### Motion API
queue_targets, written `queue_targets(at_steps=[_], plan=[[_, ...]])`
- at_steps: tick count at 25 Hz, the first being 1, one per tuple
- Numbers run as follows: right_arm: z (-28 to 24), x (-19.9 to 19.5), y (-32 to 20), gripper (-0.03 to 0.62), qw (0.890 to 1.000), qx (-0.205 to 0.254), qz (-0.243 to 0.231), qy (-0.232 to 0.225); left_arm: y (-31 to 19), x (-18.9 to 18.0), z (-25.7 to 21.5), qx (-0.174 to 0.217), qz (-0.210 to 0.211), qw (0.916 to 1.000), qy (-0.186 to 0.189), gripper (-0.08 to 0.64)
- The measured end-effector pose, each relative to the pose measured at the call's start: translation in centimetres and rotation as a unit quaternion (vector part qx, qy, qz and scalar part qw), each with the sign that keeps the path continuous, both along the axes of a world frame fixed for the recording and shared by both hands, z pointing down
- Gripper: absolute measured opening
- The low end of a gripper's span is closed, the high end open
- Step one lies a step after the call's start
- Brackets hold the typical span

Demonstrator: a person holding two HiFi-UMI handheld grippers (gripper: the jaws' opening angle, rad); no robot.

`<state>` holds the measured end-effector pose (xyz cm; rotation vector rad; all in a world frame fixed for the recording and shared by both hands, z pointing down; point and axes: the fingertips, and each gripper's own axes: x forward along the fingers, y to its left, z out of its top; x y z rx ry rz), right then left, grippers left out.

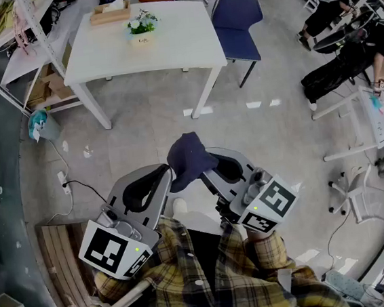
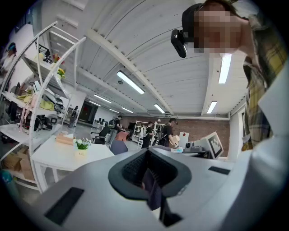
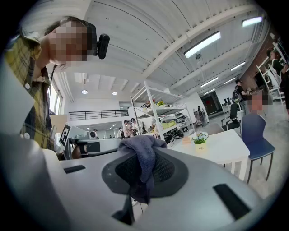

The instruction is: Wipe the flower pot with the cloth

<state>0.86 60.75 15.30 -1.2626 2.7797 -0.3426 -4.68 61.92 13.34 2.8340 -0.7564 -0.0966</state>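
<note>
Draping limply, crumpled navy cloth (image 1: pixel 191 157) hangs pinched in right gripper (image 3: pixel 143 171).

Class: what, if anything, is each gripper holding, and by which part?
Both hold the dark blue cloth: the left gripper pinches its left side, the right gripper its right side.

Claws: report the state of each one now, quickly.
Left claw: closed on the cloth.
Right claw: closed on the same cloth.
</note>
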Motion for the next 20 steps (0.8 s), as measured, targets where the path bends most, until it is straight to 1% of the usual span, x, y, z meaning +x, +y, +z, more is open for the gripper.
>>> queue_targets(at_steps=[2, 5, 12, 16, 20], plan=[[-0.1, 0.0, -0.2, 0.021, 1.000, 0.001, -0.005, -0.002, -0.1, 0.2, 0.2, -0.005, 0.002, 1.0000, -0.008, 0.009], [-0.1, 0.2, -0.3, 0.021, 1.000, 0.002, -0.010, -0.007, -0.1, 0.5, 0.3, -0.002, 0.002, 0.9999, -0.012, 0.009], [0.7, 1.5, 0.3, 0.021, 1.000, -0.002, -0.016, -0.011, 0.1, 0.9, 0.7, -0.002, -0.021, 0.9997, -0.007, 0.009], [1.1, 2.0, 0.6, 0.021, 1.000, -0.004, -0.021, -0.018, 0.4, 0.9, 1.1, -0.008, -0.034, 0.9993, -0.011, 0.009], [1.7, 2.1, -0.1, 0.021, 0.999, -0.017, -0.026, -0.024, 0.2, 0.8, 1.4, -0.013, -0.043, 0.9989, -0.014, 0.009]])
